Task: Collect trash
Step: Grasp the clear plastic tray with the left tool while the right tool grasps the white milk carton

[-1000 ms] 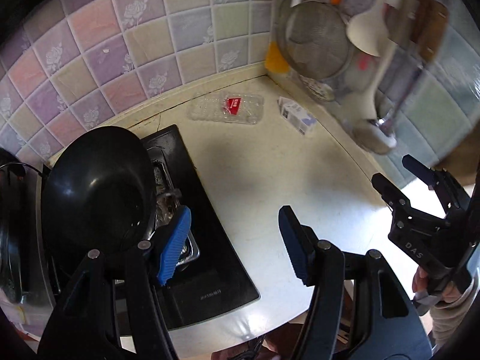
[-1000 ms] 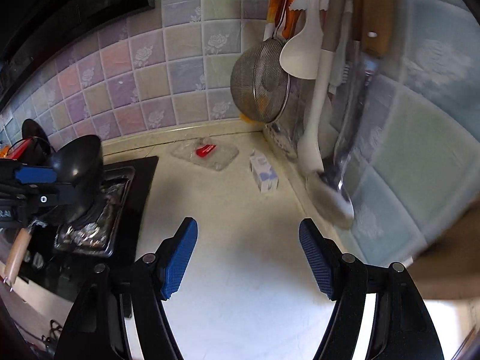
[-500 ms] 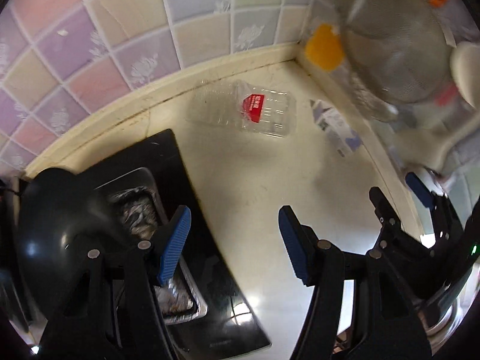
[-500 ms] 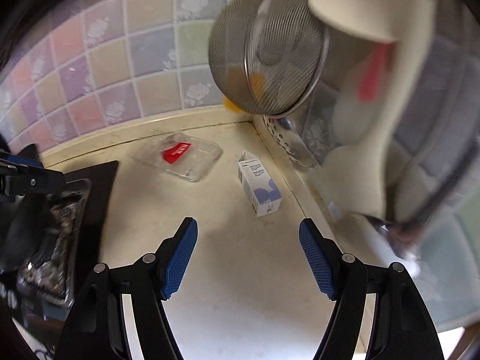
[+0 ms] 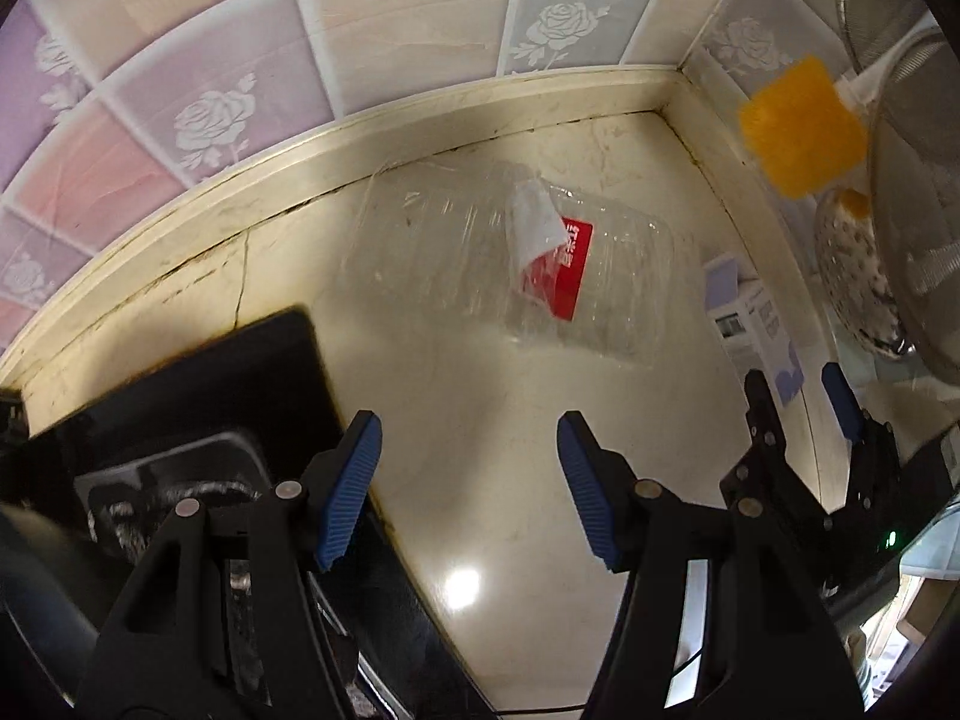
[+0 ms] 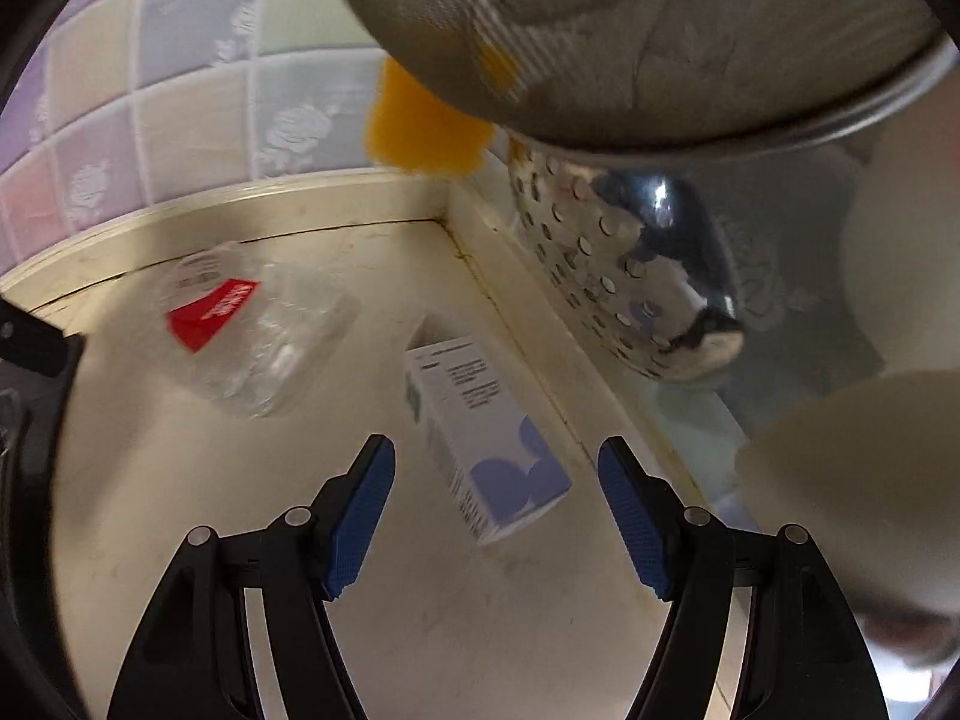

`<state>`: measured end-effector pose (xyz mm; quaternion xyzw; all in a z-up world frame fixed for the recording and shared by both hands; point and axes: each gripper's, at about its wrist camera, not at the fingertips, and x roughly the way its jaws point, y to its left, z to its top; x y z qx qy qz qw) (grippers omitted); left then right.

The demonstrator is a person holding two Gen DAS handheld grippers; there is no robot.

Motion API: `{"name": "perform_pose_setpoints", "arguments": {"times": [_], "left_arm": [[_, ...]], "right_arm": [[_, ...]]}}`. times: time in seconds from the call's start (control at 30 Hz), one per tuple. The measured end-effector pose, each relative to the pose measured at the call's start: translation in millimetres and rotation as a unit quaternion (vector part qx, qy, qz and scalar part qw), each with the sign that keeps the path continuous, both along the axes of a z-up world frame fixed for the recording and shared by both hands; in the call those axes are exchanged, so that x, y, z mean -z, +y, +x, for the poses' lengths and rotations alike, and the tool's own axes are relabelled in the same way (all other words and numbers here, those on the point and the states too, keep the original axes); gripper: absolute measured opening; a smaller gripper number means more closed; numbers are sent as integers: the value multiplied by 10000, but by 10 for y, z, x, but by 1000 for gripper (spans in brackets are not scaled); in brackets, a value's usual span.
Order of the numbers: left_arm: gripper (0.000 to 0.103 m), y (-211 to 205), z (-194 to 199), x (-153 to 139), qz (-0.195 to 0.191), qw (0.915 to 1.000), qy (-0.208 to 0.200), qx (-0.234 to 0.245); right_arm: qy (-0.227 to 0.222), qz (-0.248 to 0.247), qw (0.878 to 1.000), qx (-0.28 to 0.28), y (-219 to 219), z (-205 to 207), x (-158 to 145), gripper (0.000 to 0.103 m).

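A crushed clear plastic bottle with a red label lies on the cream counter near the back wall; it also shows in the right wrist view. A small white and blue carton lies to its right by the side wall, and shows in the left wrist view. My left gripper is open and empty, just short of the bottle. My right gripper is open and empty, its jaws on either side of the carton's near end; it also shows in the left wrist view.
A black stove with a foil-lined burner lies left. A mesh strainer, perforated ladle, white spoons and a yellow sponge hang low over the right wall, close above the carton.
Both grippers have moved forward and down toward the back corner. The left now sits close to the bottle, the right close over the carton. Both stayed open.
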<state>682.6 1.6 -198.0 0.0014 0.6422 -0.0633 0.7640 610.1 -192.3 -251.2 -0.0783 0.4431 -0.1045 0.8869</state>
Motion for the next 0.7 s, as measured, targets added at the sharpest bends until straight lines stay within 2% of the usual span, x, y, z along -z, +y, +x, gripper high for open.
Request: {"name": "perform_pose_setpoints", "arguments": {"times": [0.2, 0.23, 0.3, 0.33, 0.37, 0.47, 0.7], "left_arm": [[58, -16, 107, 82, -49, 10000, 61, 44], [58, -14, 125, 105, -65, 9999, 87, 45], [58, -12, 138, 132, -76, 9999, 120, 32], [58, -10, 147, 145, -78, 9999, 134, 18], [58, -2, 162, 160, -86, 9999, 145, -3], [58, 14, 222, 189, -143, 9998, 137, -92], [58, -29, 334, 101, -153, 9996, -218, -118]], "right_arm": [[206, 335, 9992, 41, -102, 316, 247, 69], [246, 437, 9987, 30, -113, 348, 293, 59], [272, 518, 9983, 22, -119, 368, 344, 51], [247, 596, 9979, -8, -118, 368, 374, 40], [252, 648, 9976, -25, -118, 362, 392, 34], [239, 635, 9977, 5, -88, 299, 415, 34], [224, 760, 9969, 7, 47, -31, 514, 34]]}}
